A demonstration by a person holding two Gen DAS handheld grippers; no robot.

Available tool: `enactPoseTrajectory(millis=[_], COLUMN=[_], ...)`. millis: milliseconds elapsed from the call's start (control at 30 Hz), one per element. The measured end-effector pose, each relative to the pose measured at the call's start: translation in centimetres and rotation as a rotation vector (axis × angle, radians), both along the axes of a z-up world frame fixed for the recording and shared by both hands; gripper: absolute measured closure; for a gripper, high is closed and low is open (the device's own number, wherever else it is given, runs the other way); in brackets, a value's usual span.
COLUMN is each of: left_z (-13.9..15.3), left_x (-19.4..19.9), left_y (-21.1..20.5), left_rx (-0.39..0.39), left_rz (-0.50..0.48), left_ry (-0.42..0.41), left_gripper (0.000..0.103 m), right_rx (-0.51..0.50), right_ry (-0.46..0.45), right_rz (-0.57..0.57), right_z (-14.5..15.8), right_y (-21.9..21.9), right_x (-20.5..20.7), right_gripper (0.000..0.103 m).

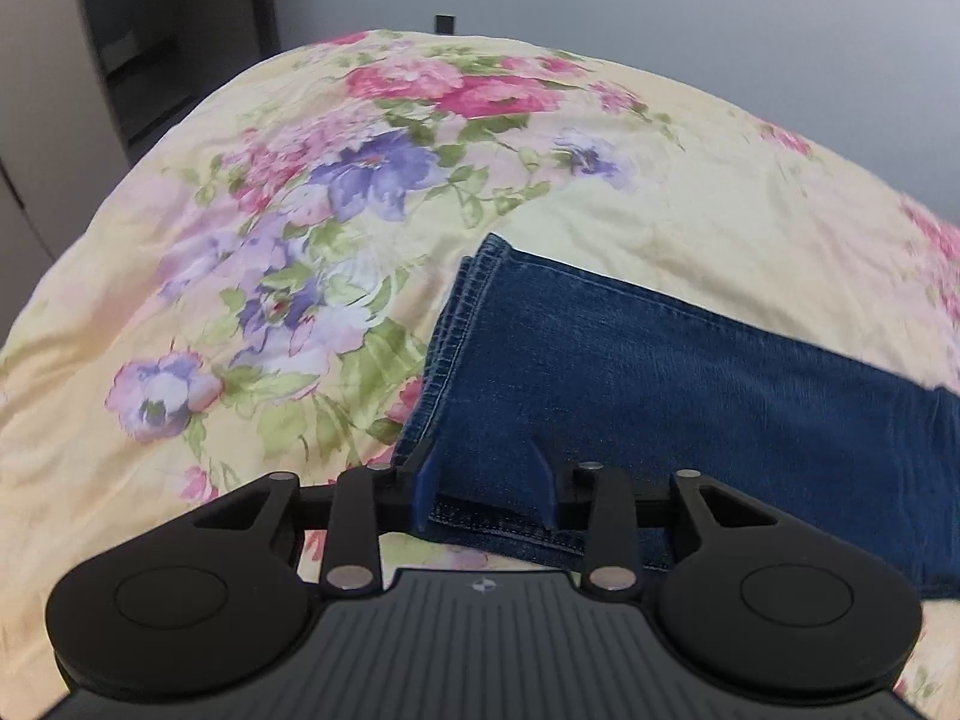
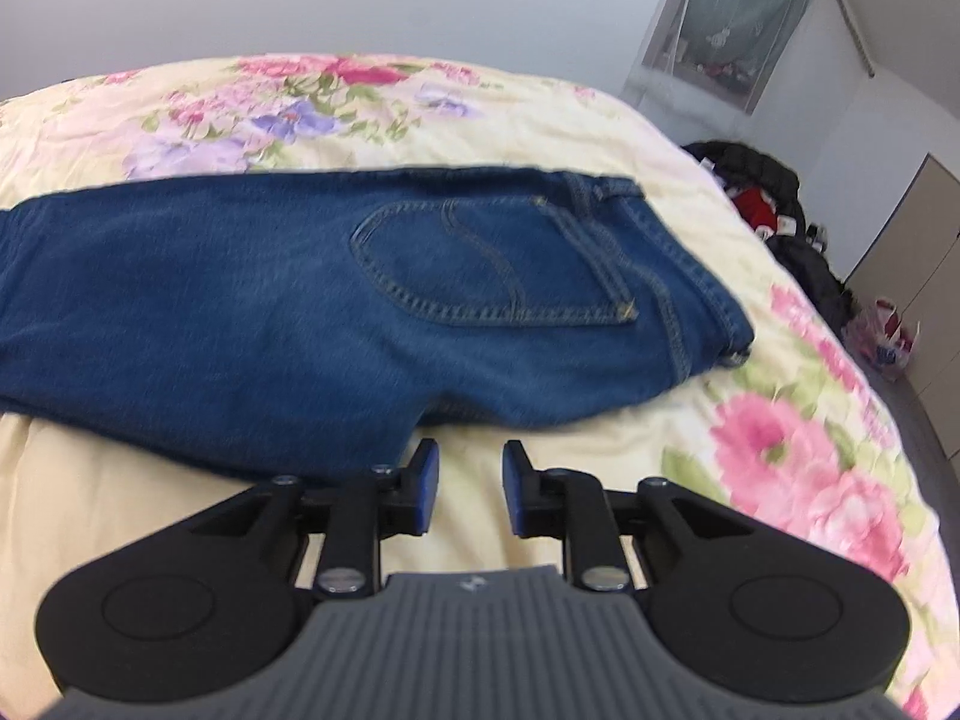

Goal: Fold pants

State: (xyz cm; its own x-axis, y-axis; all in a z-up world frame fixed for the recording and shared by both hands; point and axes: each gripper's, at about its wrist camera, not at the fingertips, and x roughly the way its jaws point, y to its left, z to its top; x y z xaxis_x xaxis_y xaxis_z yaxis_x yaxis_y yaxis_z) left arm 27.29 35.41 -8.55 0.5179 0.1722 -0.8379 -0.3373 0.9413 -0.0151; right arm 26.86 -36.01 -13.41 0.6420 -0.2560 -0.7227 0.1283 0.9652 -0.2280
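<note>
Blue jeans (image 1: 630, 360) lie flat on a floral bedspread (image 1: 240, 240), folded lengthwise with one leg on the other. The left wrist view shows the leg hems. My left gripper (image 1: 483, 474) is open, its blue-padded fingers over the near corner of the hem, low above the cloth. The right wrist view shows the jeans' seat end (image 2: 300, 312) with a back pocket (image 2: 480, 264) and waistband at the right. My right gripper (image 2: 469, 474) is open and empty, just in front of the jeans' near edge by the crotch curve, over the bedspread (image 2: 780, 450).
A plain grey wall lies beyond the bed. Dark clothes and bags (image 2: 774, 210) are piled on the floor past the bed's right edge, near cupboards (image 2: 918, 276). A dark doorway and cabinet (image 1: 138, 60) stand at the far left.
</note>
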Motion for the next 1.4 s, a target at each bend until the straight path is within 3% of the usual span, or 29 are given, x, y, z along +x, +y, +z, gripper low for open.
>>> enactPoseTrajectory(millis=[100,233,300,400,500,600,800,867,1033,1233,1400], left_z=[-0.2,-2.3,-4.1,-5.7,-5.9,-5.3,-2.1,-1.0,0.9,0.0,-2.1], left_x=[0.8,1.7,2.0,1.9,2.2,2.5,2.4,2.5,3.8,6.4,8.6], left_y=[-1.5,-3.0,-3.1,-2.2,-2.2,-2.9,-4.6,-6.0,-11.4,-20.3,-27.8], left_rx=[0.068,0.120,0.145,0.124,0.133,0.182,0.196,0.200,0.160,0.065,0.008], left_rz=[-0.080,-0.155,-0.168,-0.153,-0.153,-0.177,-0.183,-0.197,-0.258,-0.349,-0.406], left_ry=[0.002,0.078,0.147,0.186,0.224,0.269,0.195,0.162,0.088,0.043,0.052], left_gripper=[0.063,0.073,0.076,0.077,0.077,0.077,0.077,0.077,0.077,0.077,0.077], right_rx=[0.034,0.101,0.111,0.100,0.110,0.114,0.142,0.143,0.251,0.402,0.593], right_ry=[-0.030,-0.048,-0.016,0.082,0.117,0.124,0.085,0.066,0.019,-0.068,-0.117], right_rz=[-0.031,0.002,0.022,0.016,0.006,0.010,0.000,-0.018,-0.143,-0.309,-0.403], right_z=[0.8,0.2,-1.1,-4.3,-6.2,-6.0,-3.7,-2.9,-0.8,0.9,-0.2], right_y=[-0.7,-0.2,0.3,0.4,-0.3,-0.5,-2.3,-3.5,-9.0,-16.7,-23.0], right_x=[2.2,4.7,5.7,6.8,6.6,6.7,6.3,6.1,5.1,2.9,2.0], right_gripper=[0.087,0.087,0.087,0.087,0.086,0.084,0.082,0.075,0.070,0.059,0.050])
